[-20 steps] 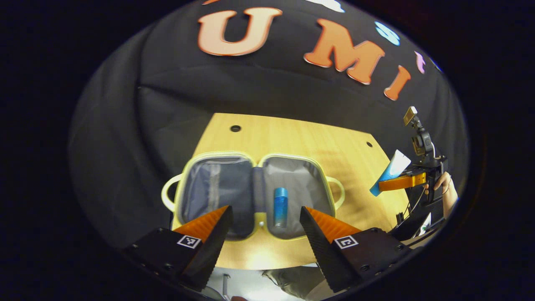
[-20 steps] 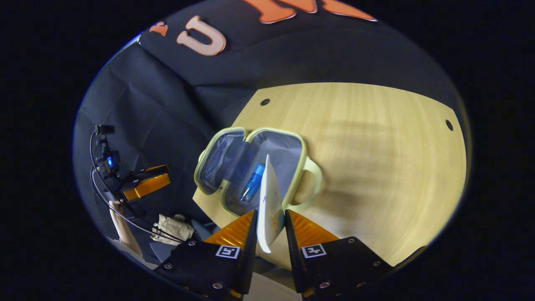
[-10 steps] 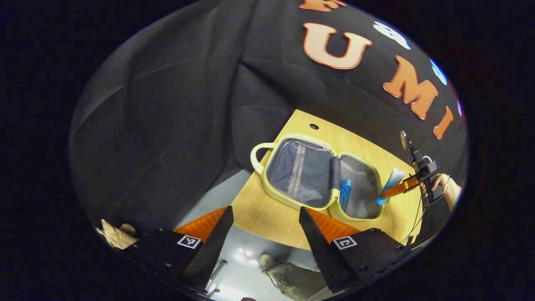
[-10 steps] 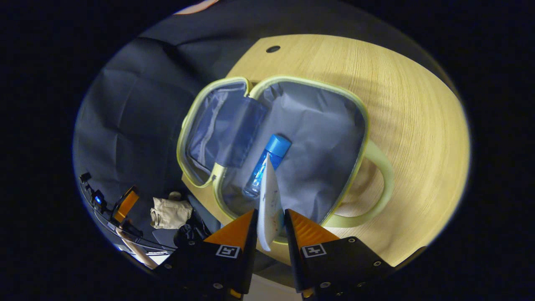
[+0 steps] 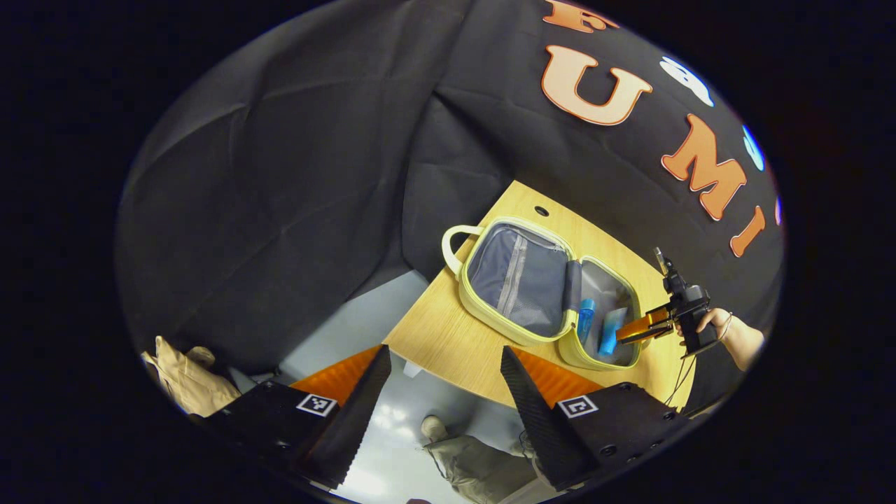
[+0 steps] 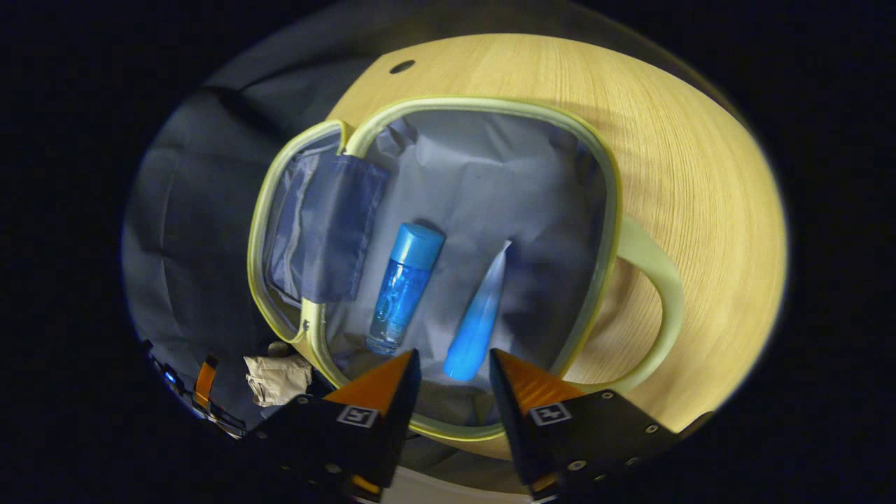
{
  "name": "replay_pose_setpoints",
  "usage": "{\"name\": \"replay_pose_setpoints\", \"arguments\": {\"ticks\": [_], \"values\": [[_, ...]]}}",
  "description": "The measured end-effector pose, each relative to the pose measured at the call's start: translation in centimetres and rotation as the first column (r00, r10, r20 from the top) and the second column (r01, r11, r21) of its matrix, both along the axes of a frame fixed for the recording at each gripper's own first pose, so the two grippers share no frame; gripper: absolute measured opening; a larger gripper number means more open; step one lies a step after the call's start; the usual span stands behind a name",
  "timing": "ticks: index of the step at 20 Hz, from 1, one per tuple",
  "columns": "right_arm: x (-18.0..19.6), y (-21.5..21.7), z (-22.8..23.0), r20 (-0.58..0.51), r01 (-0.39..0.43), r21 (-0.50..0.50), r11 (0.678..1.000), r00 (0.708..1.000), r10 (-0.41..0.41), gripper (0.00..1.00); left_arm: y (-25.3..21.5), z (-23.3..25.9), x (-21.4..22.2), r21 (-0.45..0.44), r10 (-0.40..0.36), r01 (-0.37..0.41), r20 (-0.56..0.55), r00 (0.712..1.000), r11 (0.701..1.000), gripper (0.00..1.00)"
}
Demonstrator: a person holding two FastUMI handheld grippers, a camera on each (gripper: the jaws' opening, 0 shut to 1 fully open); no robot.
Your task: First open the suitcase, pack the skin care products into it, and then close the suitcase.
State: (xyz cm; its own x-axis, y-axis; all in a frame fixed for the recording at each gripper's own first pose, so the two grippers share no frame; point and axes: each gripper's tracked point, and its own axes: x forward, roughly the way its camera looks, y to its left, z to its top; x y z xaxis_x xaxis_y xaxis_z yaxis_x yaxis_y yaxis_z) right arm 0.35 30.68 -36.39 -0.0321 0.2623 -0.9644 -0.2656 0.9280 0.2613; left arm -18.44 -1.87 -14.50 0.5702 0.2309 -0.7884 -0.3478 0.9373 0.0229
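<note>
The pale yellow suitcase [image 6: 609,210] lies open on the table, its grey lining up. In its right half a blue bottle [image 6: 404,287] and a white-to-blue tube [image 6: 479,315] lie side by side. My right gripper [image 6: 453,353] hovers just over the case's near rim, open, with the tube's blue end lying loose beyond its fingertips. In the left gripper view the open suitcase [image 5: 521,280] sits far off with the bottle [image 5: 585,318] and tube [image 5: 610,330] inside, and the right gripper [image 5: 640,329], held by a hand, is at its right half. My left gripper [image 5: 444,348] is open, off the table.
The wooden table [image 6: 700,175] has bare room right of the case and a small hole [image 6: 402,66] near its far corner. Below the left gripper are grey floor [image 5: 350,329], a person's leg and shoe [image 5: 469,462], and a beige crumpled cloth [image 5: 185,378].
The right gripper moved down to the case and let go of the tube, which now lies beside the bottle. The left gripper drew back farther from the table, staying open.
</note>
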Motion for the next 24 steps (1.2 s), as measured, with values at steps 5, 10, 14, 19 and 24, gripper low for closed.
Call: {"name": "replay_pose_setpoints", "arguments": {"ticks": [5,10,14,19,24], "values": [[1.1,0.7,3.9,0.156,-0.014,0.088,0.996,0.988,0.000,0.96,-0.2,-2.4,4.5,-0.129,0.012,-0.007,0.038,0.999,0.992,0.98],[1.6,2.5,9.9,0.327,0.004,0.273,0.962,0.940,-0.097,0.96,2.6,-4.7,11.4,-0.263,0.058,-0.029,0.103,0.993,0.964,0.98],[0.5,0.9,12.9,0.386,0.039,0.331,0.943,0.906,-0.173,0.96,4.7,-6.9,18.2,-0.377,0.066,-0.014,0.126,0.990,0.926,0.98],[0.5,-3.9,14.2,0.437,0.180,0.368,0.912,0.832,-0.341,0.96,9.1,-12.6,23.6,-0.361,0.074,-0.040,0.079,0.994,0.932,0.98],[-0.4,-10.2,13.0,0.457,0.369,0.362,0.856,0.730,-0.507,0.95,11.2,-17.2,26.4,-0.430,0.127,-0.095,0.046,0.991,0.898,0.98]]}}
